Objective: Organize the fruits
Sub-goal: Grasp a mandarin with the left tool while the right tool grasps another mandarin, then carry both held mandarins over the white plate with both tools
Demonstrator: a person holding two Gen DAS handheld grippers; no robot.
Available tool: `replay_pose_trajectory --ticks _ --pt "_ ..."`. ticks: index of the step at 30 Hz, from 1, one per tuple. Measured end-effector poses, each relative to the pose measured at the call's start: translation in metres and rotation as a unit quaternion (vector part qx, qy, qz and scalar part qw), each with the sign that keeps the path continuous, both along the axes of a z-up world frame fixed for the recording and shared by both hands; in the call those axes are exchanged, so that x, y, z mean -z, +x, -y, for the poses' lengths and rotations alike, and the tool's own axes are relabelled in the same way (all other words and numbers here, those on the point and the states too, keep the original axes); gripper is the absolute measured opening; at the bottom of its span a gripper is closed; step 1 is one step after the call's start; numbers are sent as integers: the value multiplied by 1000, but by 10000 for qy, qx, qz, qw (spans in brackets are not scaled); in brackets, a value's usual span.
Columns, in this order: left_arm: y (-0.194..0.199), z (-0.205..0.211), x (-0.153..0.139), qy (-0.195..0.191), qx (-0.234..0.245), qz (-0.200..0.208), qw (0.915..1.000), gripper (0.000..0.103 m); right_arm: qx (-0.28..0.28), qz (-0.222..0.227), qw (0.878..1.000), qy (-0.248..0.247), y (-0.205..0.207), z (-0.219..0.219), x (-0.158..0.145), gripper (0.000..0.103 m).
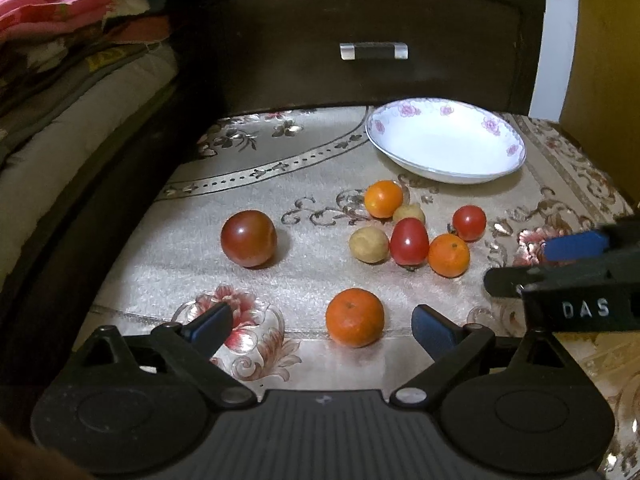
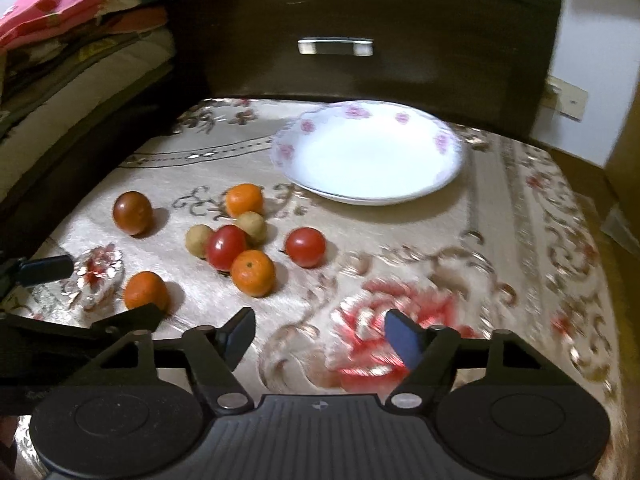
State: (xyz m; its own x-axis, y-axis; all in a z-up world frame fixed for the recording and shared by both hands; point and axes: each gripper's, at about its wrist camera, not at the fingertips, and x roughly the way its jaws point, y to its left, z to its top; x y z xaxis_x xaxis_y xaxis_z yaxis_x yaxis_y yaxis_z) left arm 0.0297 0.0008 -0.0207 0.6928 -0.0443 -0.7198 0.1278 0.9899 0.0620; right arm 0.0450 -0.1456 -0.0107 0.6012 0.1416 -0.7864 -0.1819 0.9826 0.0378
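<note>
- Looking along the left claw (image 1: 322, 326), its blue-tipped fingers (image 1: 432, 330) stand wide apart and hold nothing; the nearest mandarin (image 1: 354, 317) sits between them on the patterned cloth (image 1: 180, 248) that covers the desk, close to the near edge.
- Beyond it, a dark red tomato (image 1: 249, 238) rests alone toward the left side of the desk.
- To its right lies a cluster: a second mandarin (image 1: 449, 255) touching an oval red tomato (image 1: 409, 241), a tan round fruit (image 1: 368, 244) just beside that tomato, a smaller tan fruit (image 1: 409, 213) behind it, a third mandarin (image 1: 383, 199) farthest back, and a round red tomato (image 1: 469, 222) at the right.
- A white floral plate (image 1: 445, 140) stands at the far right corner of the desk, with no fruit on it, in front of a dark drawer front (image 1: 372, 32).
- The right claw (image 1: 560, 256) enters from the right edge, just beside the cluster.
- From the right wrist view, which is partly blurred, the right claw (image 2: 322, 338) is spread open and holds nothing, over a red flower on the cloth (image 2: 500, 200).
- The plate (image 2: 296, 160) is ahead, and the fruit lies to the left of this claw, near the left claw's finger (image 2: 46, 270).
</note>
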Motion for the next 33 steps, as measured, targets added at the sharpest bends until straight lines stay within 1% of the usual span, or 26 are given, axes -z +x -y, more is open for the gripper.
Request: replay_pose_trajectory --ticks 3,5,7,9,10,13,14,15,16,17,18,19,20,21,22,23,28,33 --pt "0 2 2 66 133 -16 9999 101 -273 -51 9996 93 9 -3 4 60" --pt "0 5 3 147 231 10 9996 101 -464 -63 9988 149 13 -7 5 56" --pt "0 8 6 217 325 8 9992 101 -662 -76 9976 175 18 -12 7 56" --pt "3 8 8 196 374 -51 9991 101 -794 -122 9966 183 22 -16 10 51" --pt "4 7 9 167 378 -83 9991 101 -850 -176 9960 213 26 -18 13 46" --pt "7 5 12 90 395 -107 9991 100 -903 -170 9954 260 33 -20 14 43" --pt "8 5 12 86 399 -101 9991 99 -907 -179 9953 277 35 -20 15 41" --pt "9 5 13 82 403 -94 9991 97 -903 -195 9952 312 37 -19 14 39" --pt "10 6 13 75 409 -92 9991 94 -920 -199 9950 338 38 -20 14 34" --pt "12 6 14 64 416 -96 9991 93 -964 -214 9945 350 39 -20 14 28" --pt "13 6 15 31 439 -105 9990 89 -1018 -233 9940 330 40 -21 15 27" --pt "14 6 16 -4 470 -119 9988 76 -1049 -203 9939 286 39 -22 15 27" --pt "16 6 17 -76 519 -148 9985 71 -1078 -179 9937 244 38 -23 15 27" --pt "17 5 17 -218 564 -159 9980 61 -1125 -133 9934 183 37 -24 15 27" --pt "18 4 17 -308 592 -194 9976 55 -1150 -106 9932 146 36 -25 15 26" --pt "19 4 16 -365 616 -203 9972 54 -1167 -88 9931 123 35 -25 16 26" --pt "20 3 15 -371 656 -217 9969 40 -1135 -139 9932 192 37 -22 15 25" --pt "18 4 12 -318 676 -291 9968 39 -1128 -149 9933 188 34 -21 13 25"
